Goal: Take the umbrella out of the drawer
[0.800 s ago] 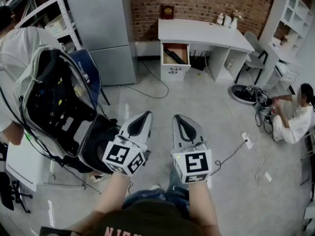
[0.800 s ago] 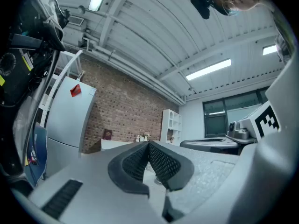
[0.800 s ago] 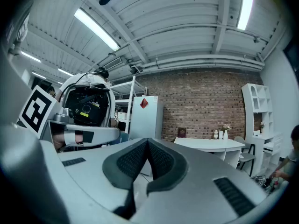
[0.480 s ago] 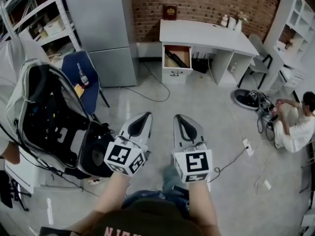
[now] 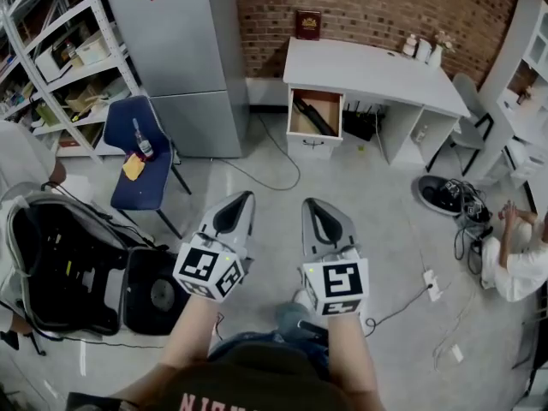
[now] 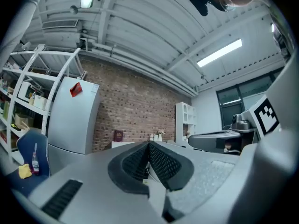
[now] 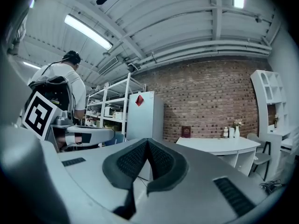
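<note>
The white desk [image 5: 368,62] stands against the brick wall at the far side of the room. Its drawer [image 5: 313,116] is pulled open, and a dark, long umbrella [image 5: 313,118] lies slanted inside. My left gripper [image 5: 239,199] and right gripper [image 5: 309,205] are held side by side over the floor, pointing level toward the desk and well short of it. In the left gripper view the left gripper's [image 6: 148,144] pads meet with nothing between them. The right gripper [image 7: 147,142] is likewise shut and empty in the right gripper view.
A tall grey cabinet [image 5: 180,58] stands left of the desk, with a blue chair [image 5: 141,157] carrying a bottle in front of it. A black backpack rig [image 5: 68,264] lies at left. A person [image 5: 518,259] sits on the floor at right among cables [image 5: 428,281].
The head view has drawn nearer the desk, and the drawer shows larger. The backpack rig has slid down and left in the view. Both grippers stay shut, side by side.
</note>
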`<state>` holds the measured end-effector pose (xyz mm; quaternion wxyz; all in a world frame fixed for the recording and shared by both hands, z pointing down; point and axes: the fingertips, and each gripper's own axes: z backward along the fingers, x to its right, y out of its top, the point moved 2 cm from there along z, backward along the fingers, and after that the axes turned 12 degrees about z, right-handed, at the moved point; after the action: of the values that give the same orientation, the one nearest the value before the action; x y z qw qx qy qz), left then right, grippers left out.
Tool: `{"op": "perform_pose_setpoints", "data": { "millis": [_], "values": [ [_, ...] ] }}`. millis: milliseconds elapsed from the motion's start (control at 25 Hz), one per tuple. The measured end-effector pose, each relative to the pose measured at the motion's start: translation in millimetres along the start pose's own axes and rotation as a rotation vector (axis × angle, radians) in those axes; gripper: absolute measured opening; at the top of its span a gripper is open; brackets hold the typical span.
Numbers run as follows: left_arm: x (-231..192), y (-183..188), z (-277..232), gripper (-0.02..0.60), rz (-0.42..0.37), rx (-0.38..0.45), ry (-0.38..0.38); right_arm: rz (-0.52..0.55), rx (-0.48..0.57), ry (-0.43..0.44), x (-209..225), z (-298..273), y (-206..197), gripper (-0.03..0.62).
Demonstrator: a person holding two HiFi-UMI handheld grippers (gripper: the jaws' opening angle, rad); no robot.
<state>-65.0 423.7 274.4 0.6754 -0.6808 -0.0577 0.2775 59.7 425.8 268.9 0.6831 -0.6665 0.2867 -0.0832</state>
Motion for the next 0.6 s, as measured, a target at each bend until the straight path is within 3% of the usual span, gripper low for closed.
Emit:
{"op": "perform_pose_setpoints", "data": {
  "millis": [320,600],
  "values": [
    [-10,-6,-97,-0.002,-0.002,0.006,0.07,0.024,-0.003,0.075,82,-63,-20,-0.008],
    [-19,-12,-152,-0.002,-0.002,0.012,0.104,0.005,-0.015,0.073,137,-93,-42,-0.008]
  ]
}}
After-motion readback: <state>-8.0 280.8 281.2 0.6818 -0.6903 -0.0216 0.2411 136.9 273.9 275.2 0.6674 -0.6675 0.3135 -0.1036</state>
